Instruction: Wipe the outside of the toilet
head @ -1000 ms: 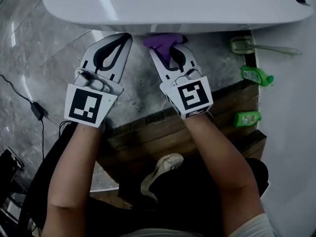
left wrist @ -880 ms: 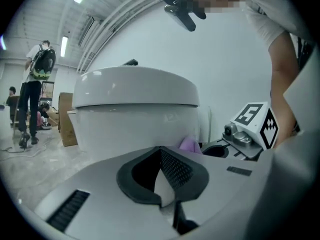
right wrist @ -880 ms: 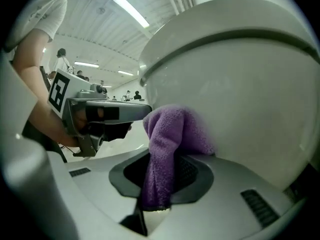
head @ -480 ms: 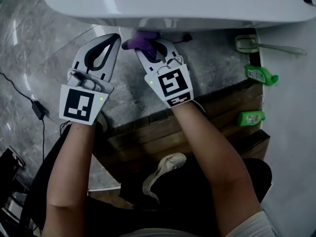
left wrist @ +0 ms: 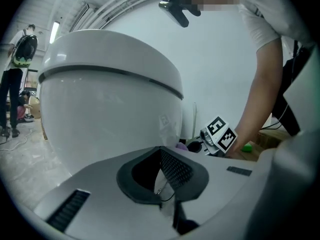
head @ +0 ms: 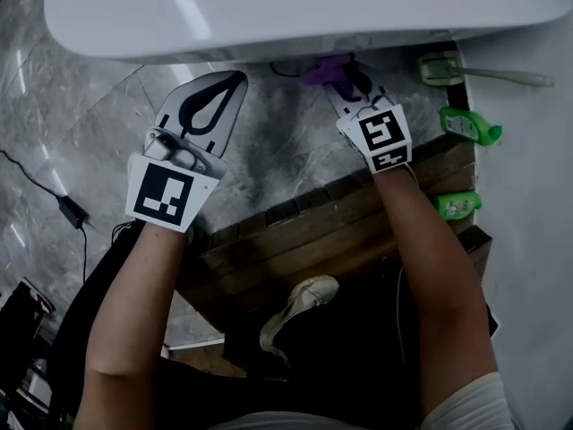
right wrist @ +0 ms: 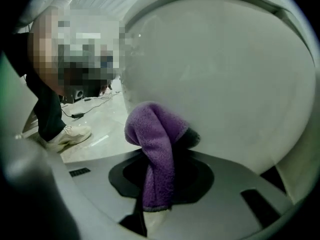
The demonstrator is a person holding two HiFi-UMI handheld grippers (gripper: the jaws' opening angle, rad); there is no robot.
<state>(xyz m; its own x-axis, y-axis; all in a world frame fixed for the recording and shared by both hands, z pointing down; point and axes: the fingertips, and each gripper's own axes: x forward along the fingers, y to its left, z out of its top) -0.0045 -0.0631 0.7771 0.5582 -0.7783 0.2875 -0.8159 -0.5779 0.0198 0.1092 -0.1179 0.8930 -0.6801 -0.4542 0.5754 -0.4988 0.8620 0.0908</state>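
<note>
The white toilet (head: pixel 295 12) fills the top of the head view; its rounded bowl (right wrist: pixel 225 74) looms close in the right gripper view. My right gripper (head: pixel 345 77) is shut on a purple cloth (right wrist: pixel 155 144), and the cloth's bunched end (head: pixel 324 68) presses against the bowl's underside at the right. My left gripper (head: pixel 224 83) hovers left of it, just below the bowl's edge, jaws shut with nothing between them. In the left gripper view the bowl (left wrist: pixel 110 104) stands ahead and the right gripper's marker cube (left wrist: pixel 220 134) shows beyond.
A wooden step (head: pixel 313 240) lies under my arms. Green bottles (head: pixel 470 125) (head: pixel 457 206) and a brush holder (head: pixel 443 68) sit by the white wall at right. A black cable and adapter (head: pixel 70 211) lie on the grey marble floor at left. A shoe (head: pixel 300 307) is below.
My right gripper has slid the purple cloth to the right along the bowl's underside, after swinging left half a second ago. The left gripper shifted slightly right.
</note>
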